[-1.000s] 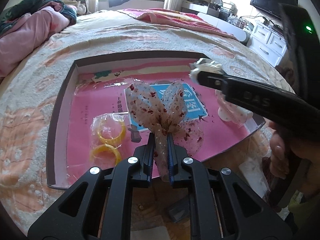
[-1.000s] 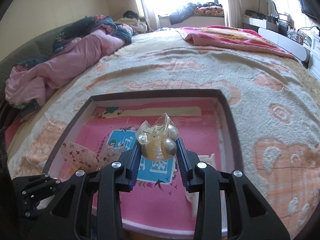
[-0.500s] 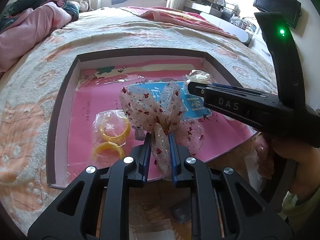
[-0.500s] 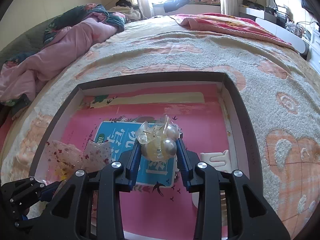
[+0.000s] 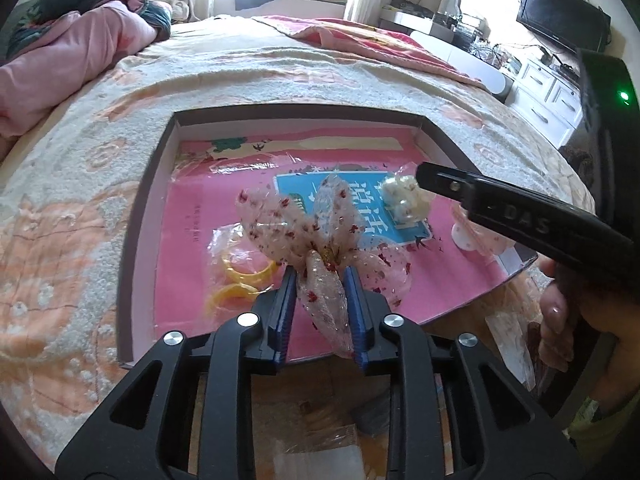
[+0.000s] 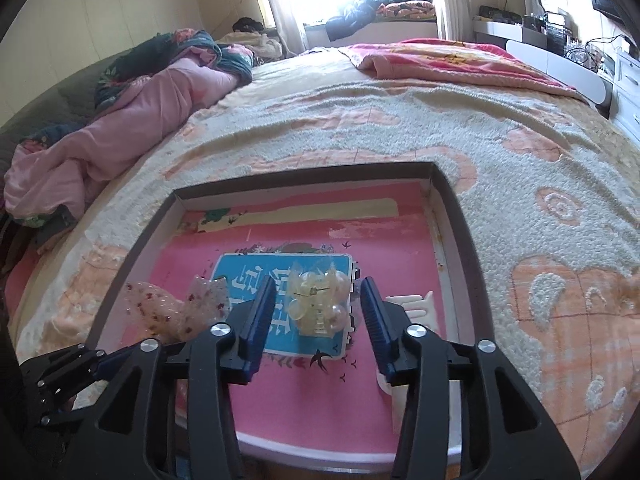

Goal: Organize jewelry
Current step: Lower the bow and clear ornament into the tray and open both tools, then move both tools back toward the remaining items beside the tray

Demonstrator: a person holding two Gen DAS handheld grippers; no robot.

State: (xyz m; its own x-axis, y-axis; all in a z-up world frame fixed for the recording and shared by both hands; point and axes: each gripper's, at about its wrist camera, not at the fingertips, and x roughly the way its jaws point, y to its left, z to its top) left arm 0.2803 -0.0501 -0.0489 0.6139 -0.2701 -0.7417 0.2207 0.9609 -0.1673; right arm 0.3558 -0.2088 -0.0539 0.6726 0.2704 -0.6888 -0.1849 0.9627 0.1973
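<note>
Right wrist view: the right gripper (image 6: 318,304) has its blue fingers spread wide, gripping nothing — the clear packet of pearl earrings (image 6: 318,304) lies between them on the blue label of the pink tray (image 6: 448,216), near the middle and a little toward the right edge. From the left wrist view the same packet (image 5: 402,196) sits just at the tip of the right tool, seemingly free of it. To finish this step well, I judge the right tool should pull straight back and up, fingers kept apart, so the crinkly plastic does not catch a pad and get dragged off its spot.

The left gripper (image 5: 320,300) is clenched on the tail of a sheer spotted hair bow (image 5: 308,232), whose loops fan out over the tray's near half. It looks held above the floor, though I cannot tell if a loop touches. Just to its left, toward the near left corner, lie yellow rings in plastic wrap (image 5: 240,276). A white hand-shaped stand (image 6: 412,304) rests by the right edge — set the bow down between these, overlapping neither.
</note>
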